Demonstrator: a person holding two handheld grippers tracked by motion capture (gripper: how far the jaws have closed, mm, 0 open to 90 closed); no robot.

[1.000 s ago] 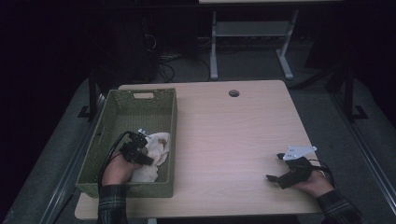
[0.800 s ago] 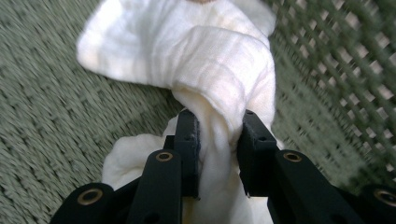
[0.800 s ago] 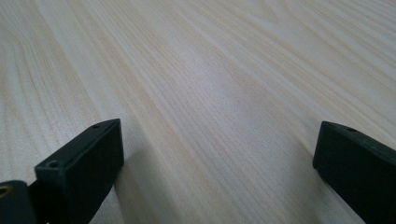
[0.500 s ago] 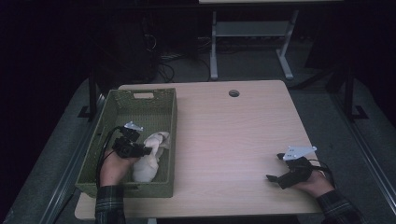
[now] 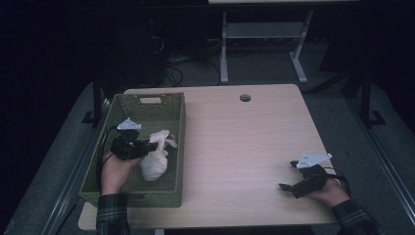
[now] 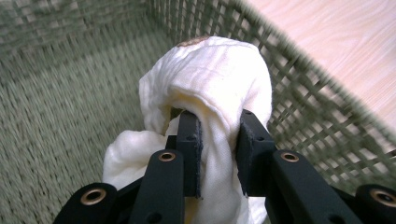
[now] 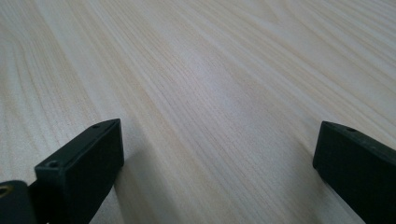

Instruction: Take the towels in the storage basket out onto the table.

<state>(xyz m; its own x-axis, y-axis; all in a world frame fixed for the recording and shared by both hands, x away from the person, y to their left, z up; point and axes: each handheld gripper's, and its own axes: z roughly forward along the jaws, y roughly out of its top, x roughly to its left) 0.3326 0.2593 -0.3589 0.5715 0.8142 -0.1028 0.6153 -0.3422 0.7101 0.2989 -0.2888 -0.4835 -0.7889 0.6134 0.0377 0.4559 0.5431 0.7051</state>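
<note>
A cream-white cloth (image 5: 157,164) hangs bunched inside the green woven basket (image 5: 181,128) at the table's left. My left gripper (image 5: 147,146) is shut on a fold of the cloth near its top and holds it up off the basket floor. In the left gripper view the two black pads (image 6: 190,140) pinch the cloth (image 6: 219,70), which bulges above the left gripper (image 6: 218,140) and hangs below it, with the basket wall (image 6: 299,93) behind. My right gripper (image 5: 286,187) rests low on the table at the front right, open, with bare wood between the jaws of the right gripper (image 7: 217,154).
The light wooden table (image 5: 244,142) has a round cable hole (image 5: 245,98) near its far edge. A basket handle slot (image 5: 150,101) is in the far wall. Beyond the table stand the white legs of another desk (image 5: 224,54) and floor cables.
My left gripper has risen inside the basket, pulling the cloth up from a heap into a hanging bundle. The right hand has stayed put.
</note>
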